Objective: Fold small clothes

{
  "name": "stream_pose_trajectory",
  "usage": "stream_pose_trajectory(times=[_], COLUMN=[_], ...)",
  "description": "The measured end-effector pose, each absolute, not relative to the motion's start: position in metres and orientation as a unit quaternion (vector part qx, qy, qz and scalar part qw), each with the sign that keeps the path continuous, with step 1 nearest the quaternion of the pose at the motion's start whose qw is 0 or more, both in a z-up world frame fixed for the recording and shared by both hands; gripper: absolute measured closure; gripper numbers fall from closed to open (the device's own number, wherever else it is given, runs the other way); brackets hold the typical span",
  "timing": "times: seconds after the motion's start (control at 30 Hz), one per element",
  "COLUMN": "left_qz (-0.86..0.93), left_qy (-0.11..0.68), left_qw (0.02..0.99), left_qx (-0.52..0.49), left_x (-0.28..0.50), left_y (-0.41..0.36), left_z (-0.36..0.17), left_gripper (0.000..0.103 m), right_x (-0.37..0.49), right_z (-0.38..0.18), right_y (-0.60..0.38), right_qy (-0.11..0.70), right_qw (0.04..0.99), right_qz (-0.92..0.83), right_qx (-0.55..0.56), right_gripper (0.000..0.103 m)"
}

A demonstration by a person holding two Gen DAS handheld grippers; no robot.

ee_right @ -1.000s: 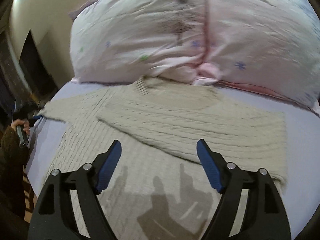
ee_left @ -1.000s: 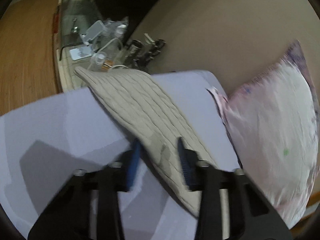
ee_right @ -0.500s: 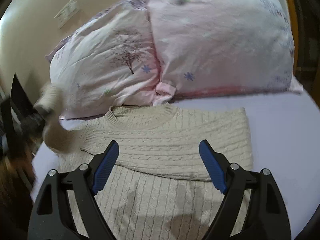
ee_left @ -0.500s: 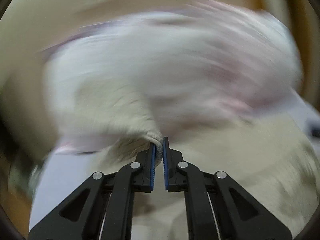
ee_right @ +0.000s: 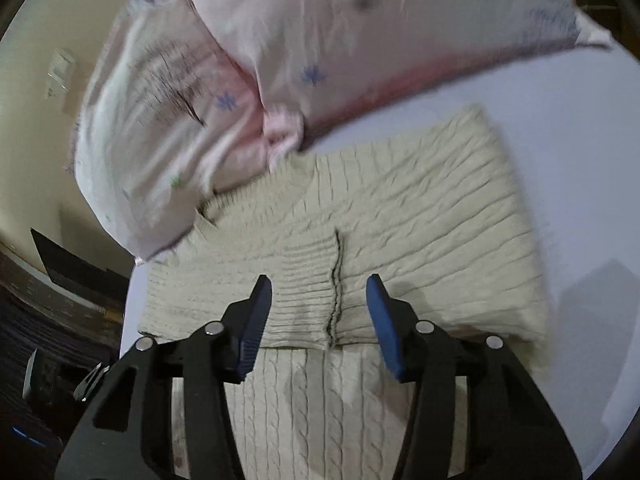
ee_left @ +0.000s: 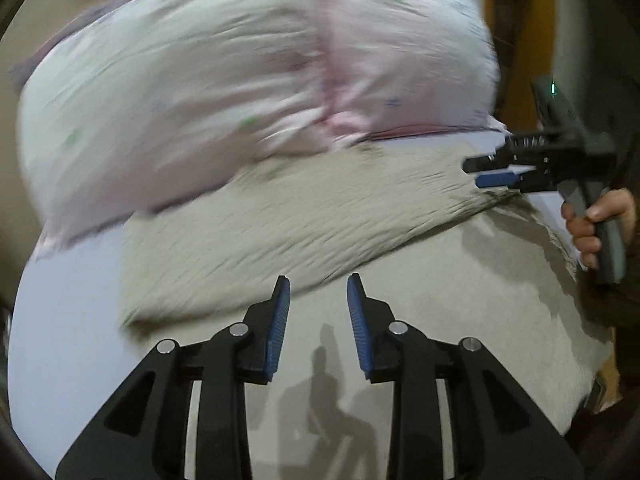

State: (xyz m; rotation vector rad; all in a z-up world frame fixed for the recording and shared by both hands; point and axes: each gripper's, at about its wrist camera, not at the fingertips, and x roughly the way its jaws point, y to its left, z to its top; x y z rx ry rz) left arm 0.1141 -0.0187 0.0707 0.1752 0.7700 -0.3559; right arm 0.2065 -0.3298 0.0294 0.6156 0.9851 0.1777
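Note:
A beige cable-knit sweater lies flat on a pale lilac bed sheet, both sleeves folded across its chest, cuffs meeting near the middle. My right gripper is open and empty, hovering just above the cuffs. In the left wrist view the sweater fills the middle; my left gripper is open and empty above its body, near the edge of the folded sleeve. The right gripper shows at the right of that view, held in a hand over the sweater's far side.
A large pink and white floral pillow lies against the sweater's neckline, also in the left wrist view. A beige wall is behind. Dark furniture stands past the bed's left edge.
My left gripper carried the left sleeve across the sweater, laid it on the chest and opened. My right gripper stayed open and moved in closer over the cuffs.

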Motion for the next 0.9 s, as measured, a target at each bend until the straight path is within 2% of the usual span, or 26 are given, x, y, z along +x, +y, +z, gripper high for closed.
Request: stream_pose_trajectory(times=[0.03,0.07,0.1,0.13,0.27,0.37,0.4,0.5,0.53,0.57,0.67,0.77,0.9], left_qz=[-0.162,-0.141,-0.131,-0.119,-0.098,-0.110,-0.116,-0.135,-0.146,-0.160,-0.192,-0.206,-0.213], left_qy=[0.376,0.382,0.384,0.387,0.396,0.410,0.413,0.417,0.417,0.419,0.428,0.445,0.482], left_qw=[0.909,0.911,0.912,0.914,0.913,0.905,0.902,0.897,0.895,0.891,0.878,0.864,0.842], left_qx=[0.077,0.062,0.054,0.044,-0.003,-0.039,-0.047,-0.060,-0.066,-0.075,-0.101,-0.111,-0.115], left_x=[0.106,0.098,0.097,0.093,0.081,0.073,0.070,0.059,0.055,0.048,0.024,-0.002,-0.031], left_y=[-0.009,0.012,0.024,0.038,0.080,0.096,0.098,0.099,0.100,0.102,0.113,0.125,0.132], left_z=[0.070,0.070,0.070,0.070,0.071,0.068,0.068,0.067,0.067,0.068,0.066,0.062,0.048], left_gripper=[0.072,0.068,0.064,0.063,0.063,0.061,0.061,0.061,0.061,0.061,0.058,0.053,0.052], right_x=[0.211,0.216,0.217,0.216,0.213,0.209,0.210,0.194,0.184,0.170,0.112,0.044,-0.028], right_z=[0.024,0.019,0.018,0.020,0.041,0.057,0.055,0.048,0.052,0.059,0.085,0.097,0.087], right_y=[-0.323,-0.311,-0.300,-0.291,-0.295,-0.327,-0.332,-0.339,-0.338,-0.340,-0.349,-0.368,-0.388], right_qy=[0.475,0.485,0.487,0.521,0.479,0.437,0.440,0.477,0.477,0.472,0.449,0.469,0.506], right_qw=[0.830,0.832,0.840,0.826,0.854,0.880,0.882,0.861,0.861,0.863,0.872,0.851,0.816], right_qz=[0.084,0.083,0.077,0.097,0.081,-0.009,-0.036,-0.036,-0.023,-0.005,0.060,0.104,0.107], right_qx=[0.280,0.257,0.228,0.194,0.185,0.184,0.164,0.173,0.177,0.181,0.188,0.211,0.256], right_gripper=[0.061,0.075,0.081,0.095,0.097,0.096,0.095,0.078,0.051,0.028,0.027,0.027,0.027])
